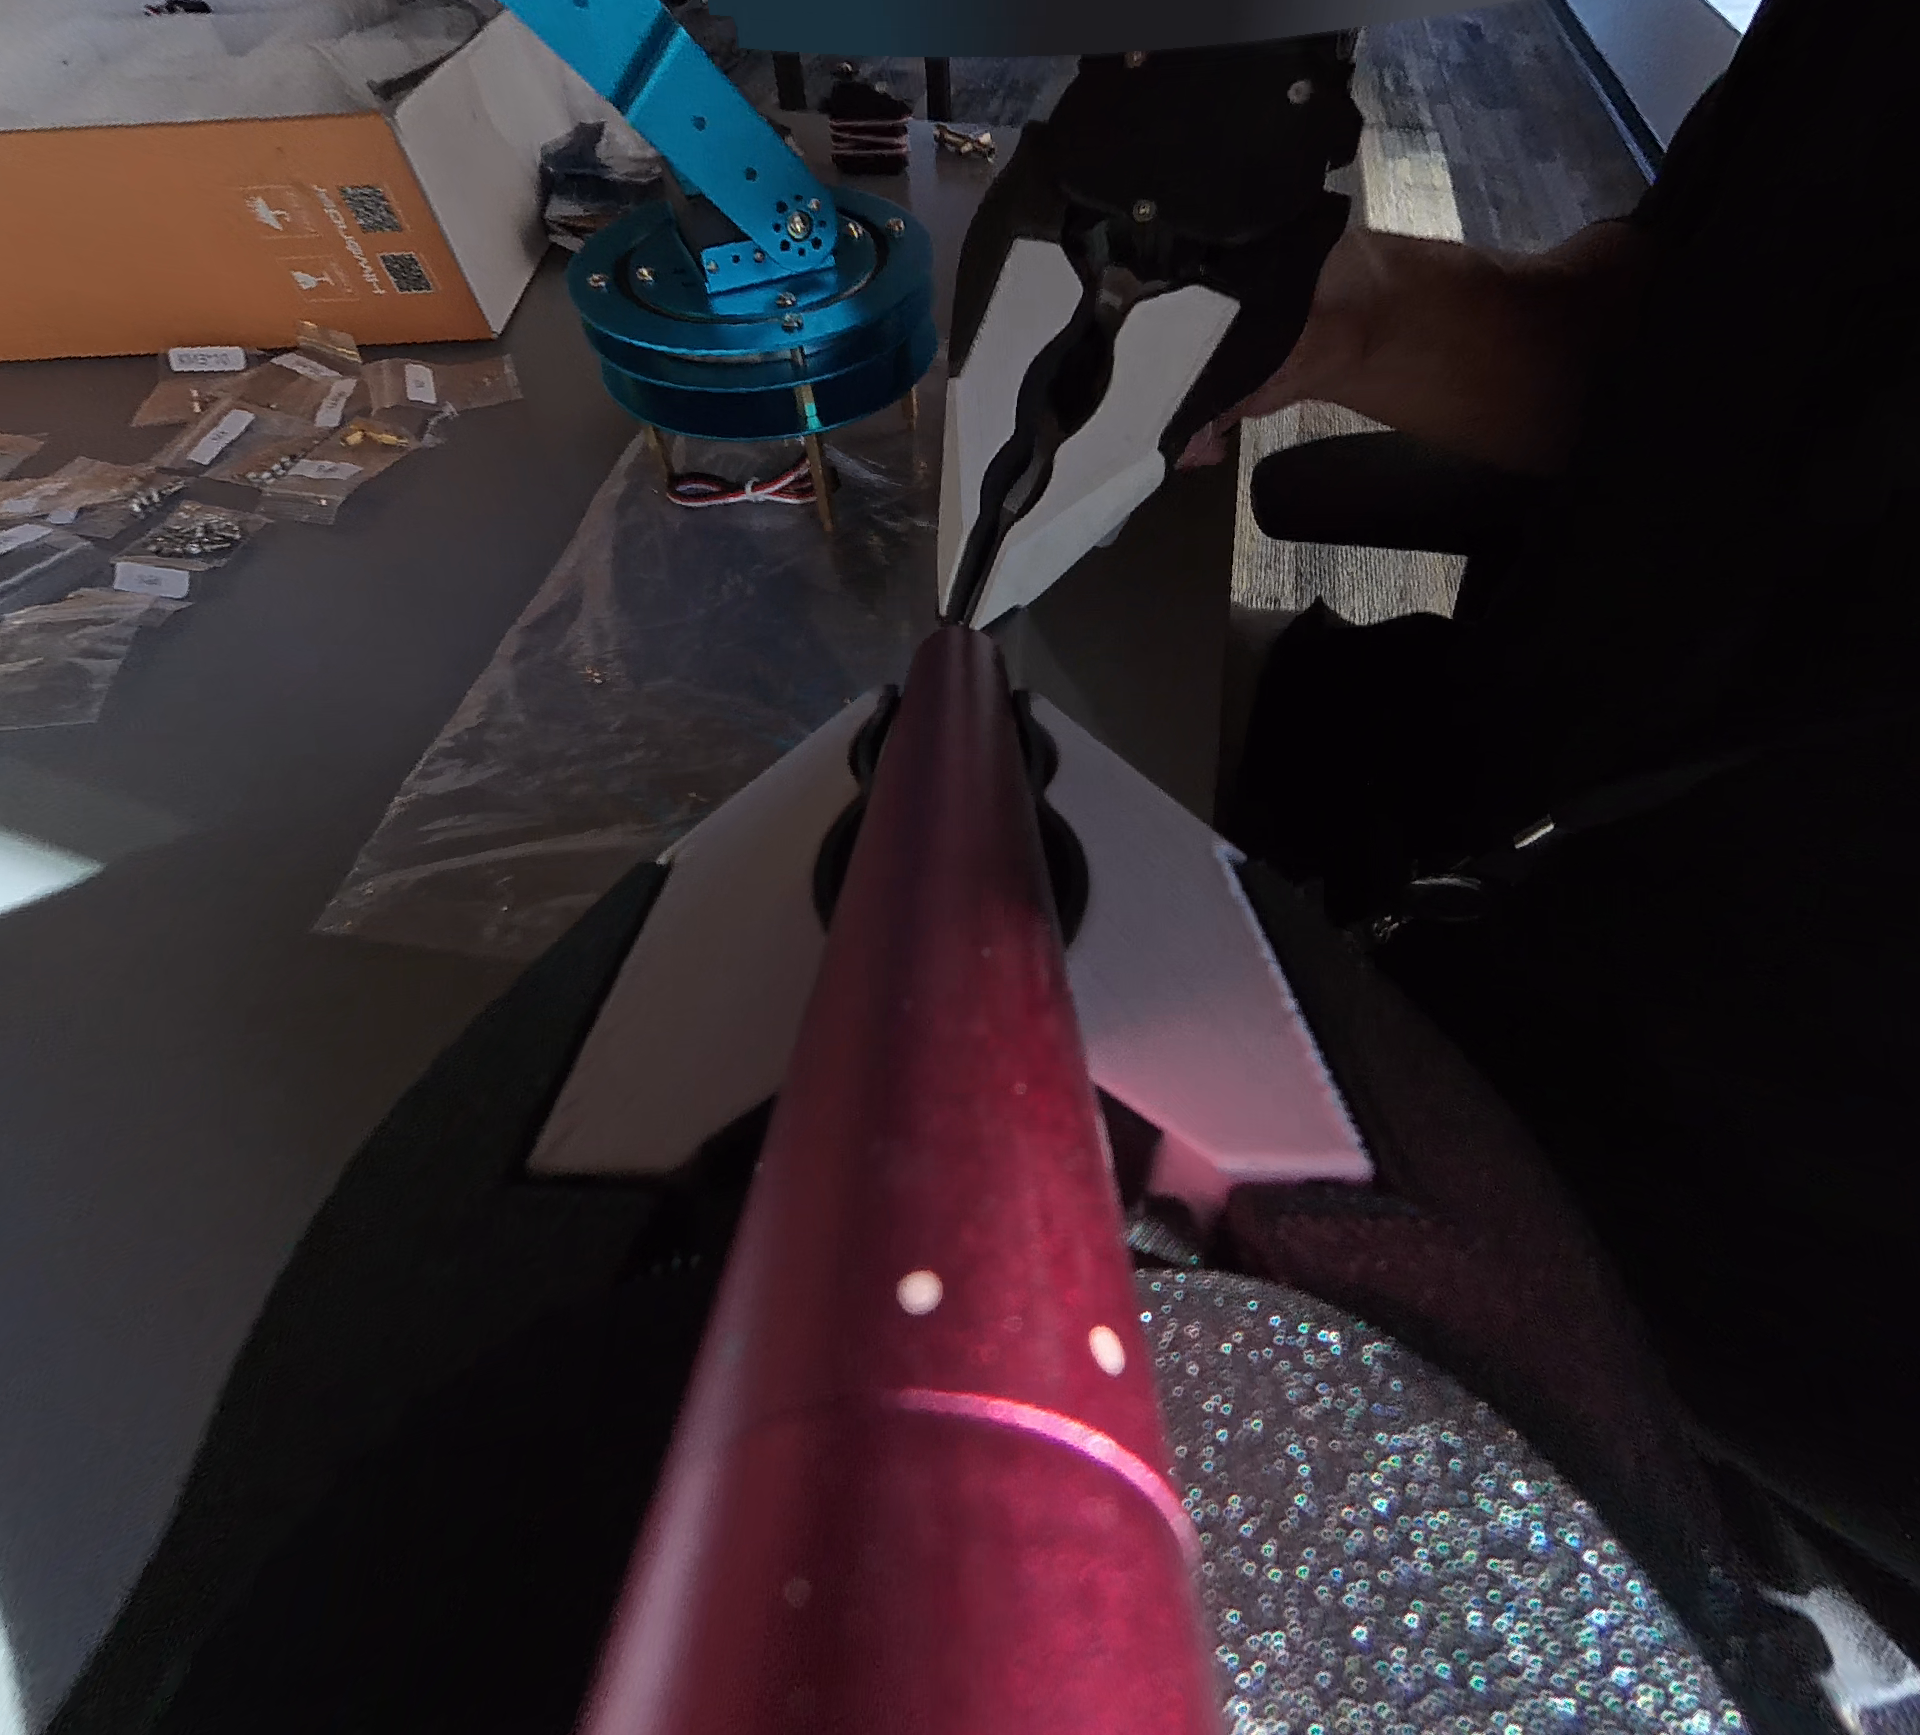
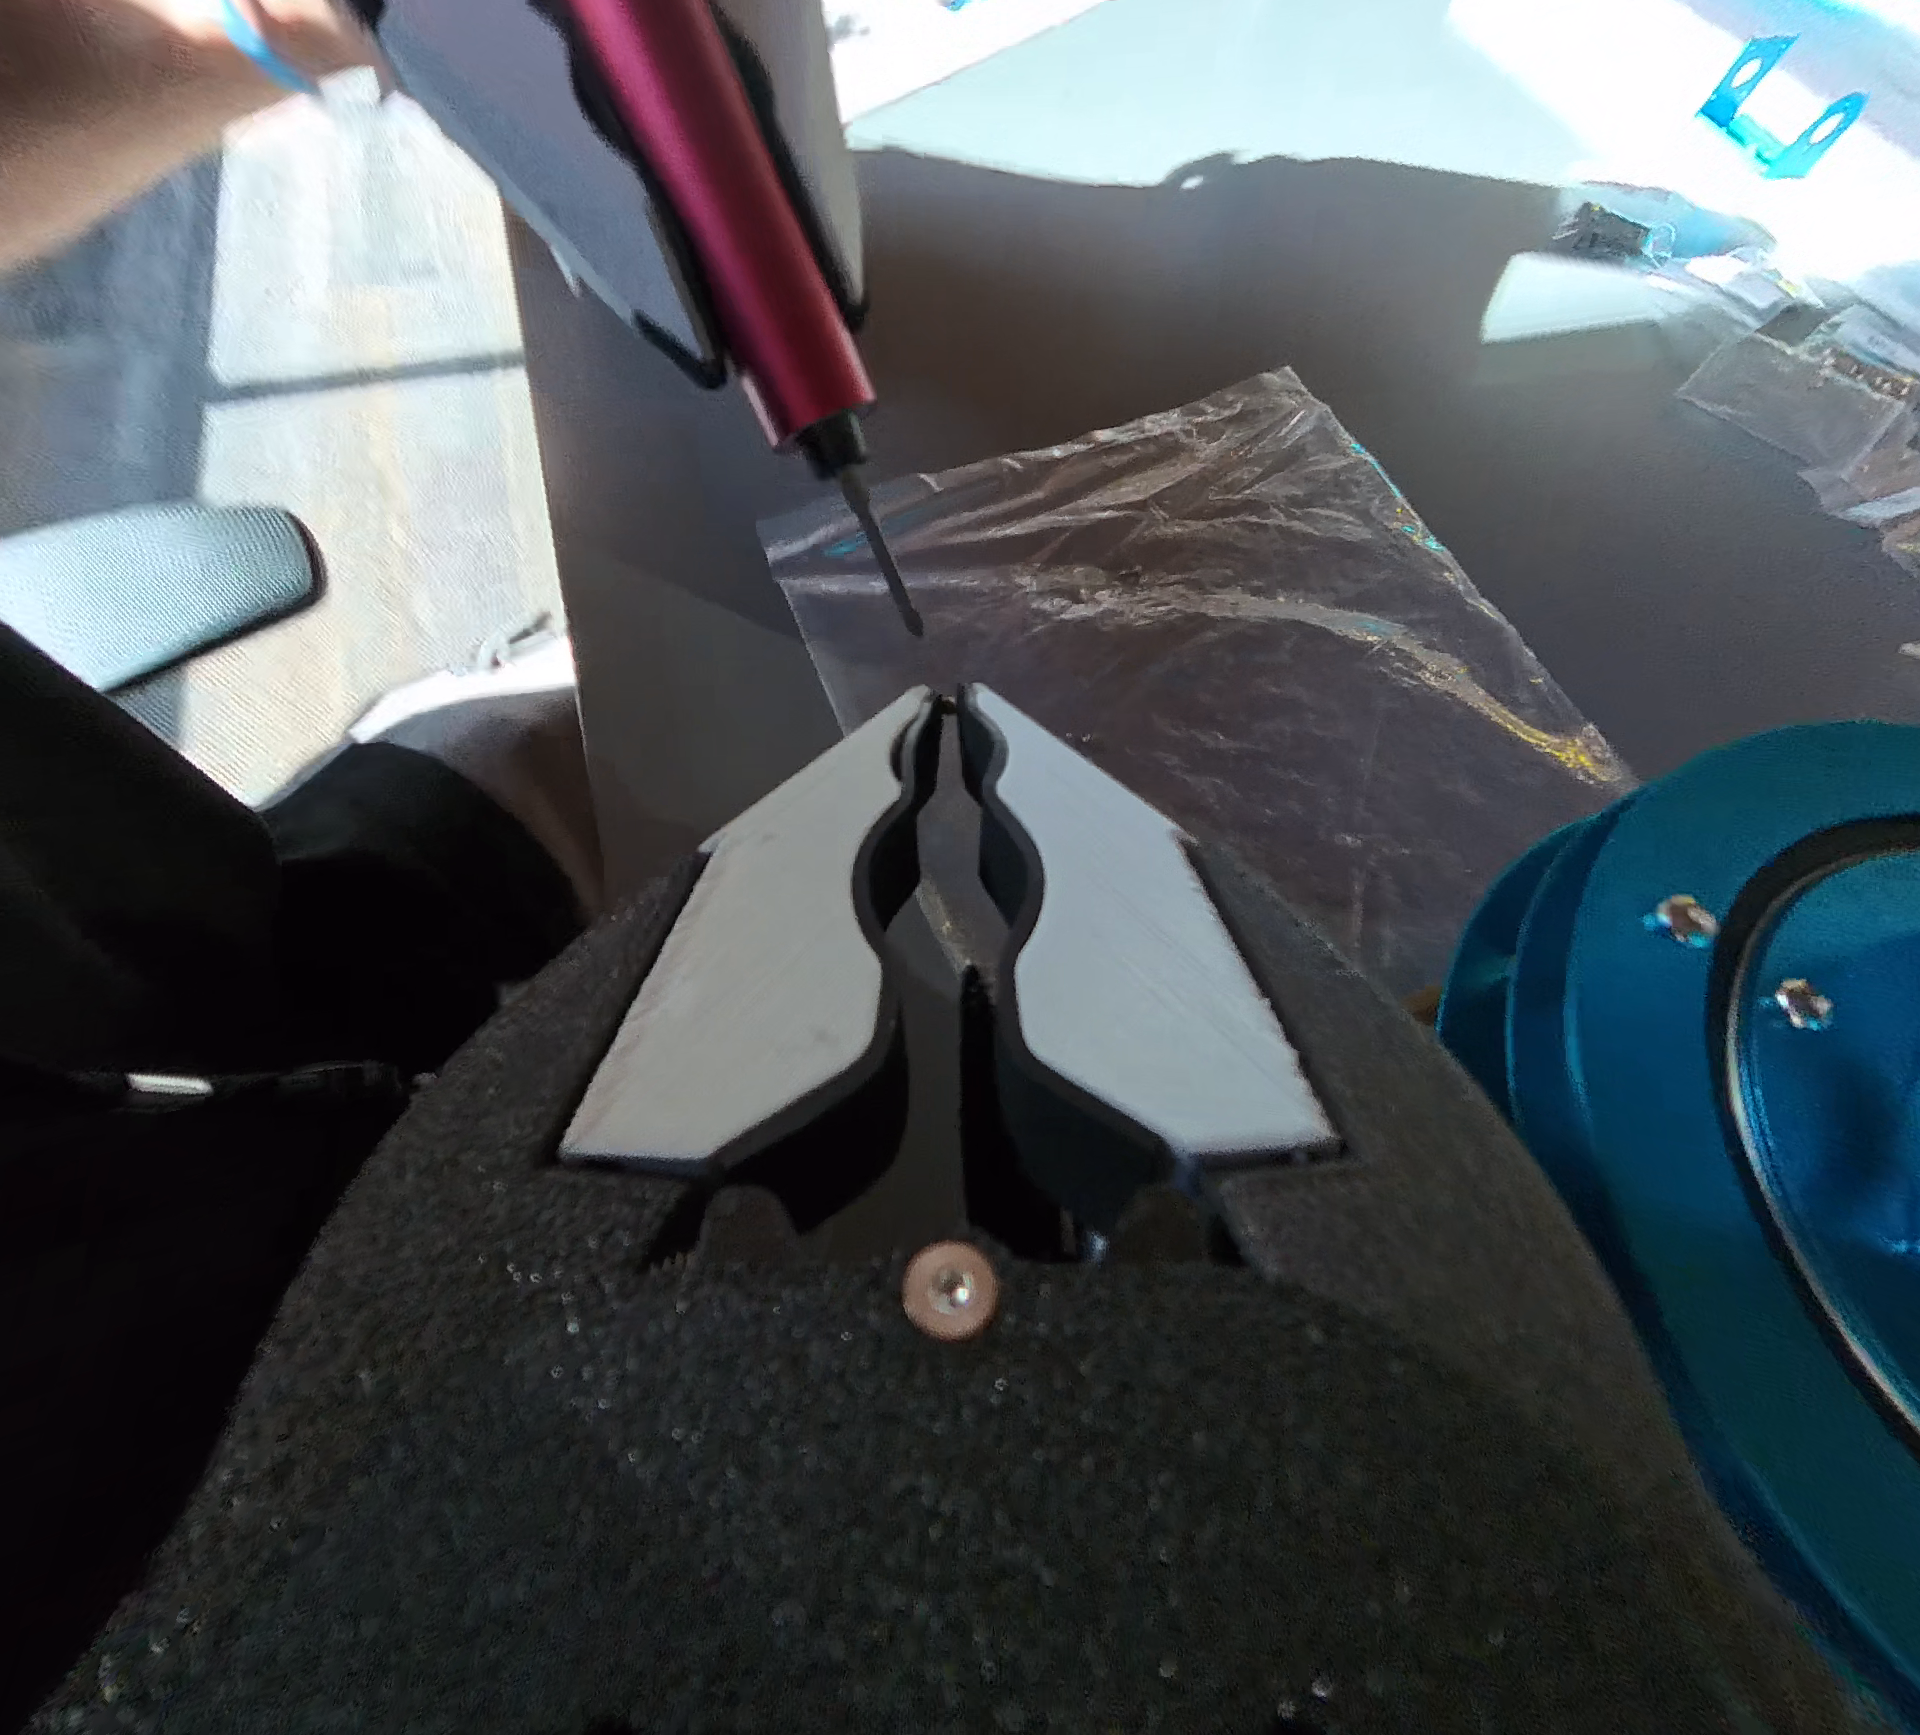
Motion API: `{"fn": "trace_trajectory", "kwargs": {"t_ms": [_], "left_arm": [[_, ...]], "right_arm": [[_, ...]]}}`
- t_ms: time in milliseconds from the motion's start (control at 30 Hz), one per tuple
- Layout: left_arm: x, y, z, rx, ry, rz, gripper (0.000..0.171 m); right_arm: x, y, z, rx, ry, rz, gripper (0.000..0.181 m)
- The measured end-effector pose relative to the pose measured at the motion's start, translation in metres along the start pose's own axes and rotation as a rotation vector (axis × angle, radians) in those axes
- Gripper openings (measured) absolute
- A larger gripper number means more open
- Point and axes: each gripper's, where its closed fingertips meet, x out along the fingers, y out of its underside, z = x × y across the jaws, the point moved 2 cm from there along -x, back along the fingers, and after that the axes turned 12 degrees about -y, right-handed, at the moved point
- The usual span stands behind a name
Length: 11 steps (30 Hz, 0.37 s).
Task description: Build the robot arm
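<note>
My left gripper (image 1: 951, 698) is shut on a magenta electric screwdriver (image 1: 935, 1114), which runs forward between its white fingers (image 1: 727, 958). My right gripper (image 2: 948, 698) is shut, and a tiny dark part, too small to identify, shows between its tips. In the left wrist view the right gripper (image 1: 961, 615) points back at me, its tips meeting the screwdriver's nose. In the right wrist view the screwdriver (image 2: 686, 127) slants down from the top and its thin bit (image 2: 894, 573) ends just above my right fingertips. A blue round robot base (image 1: 753, 314) stands close beside the right gripper, also seen in the right wrist view (image 2: 1714, 1114).
A clear plastic bag (image 2: 1195, 605) lies on the dark table (image 1: 260, 854) under both grippers. A blue arm link (image 1: 582, 2) rises from the base. An orange box (image 1: 239, 231) and several small parts bags (image 1: 229, 459) lie at the left. The table edge and a chair armrest (image 2: 156, 584) are nearby.
</note>
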Motion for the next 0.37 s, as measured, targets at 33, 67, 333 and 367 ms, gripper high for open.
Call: {"fn": "trace_trajectory", "kwargs": {"t_ms": [33,67,333,367], "left_arm": [[-0.001,-0.003,0.000,-0.012,-0.010,-0.024,0.021],[-0.002,-0.006,0.001,-0.023,-0.028,-0.058,0.021],[-0.023,-0.060,-0.003,-0.205,-0.075,-0.516,0.022],[-0.025,-0.064,-0.004,-0.208,-0.079,-0.553,0.022]], "right_arm": [[-0.004,-0.005,-0.001,0.051,-0.025,-0.057,0.003],[-0.009,-0.013,0.000,0.109,-0.072,-0.137,0.003],[-0.058,-0.072,0.003,0.497,-0.529,-0.826,0.002],[-0.061,-0.075,0.003,0.528,-0.562,-0.872,0.001]]}}
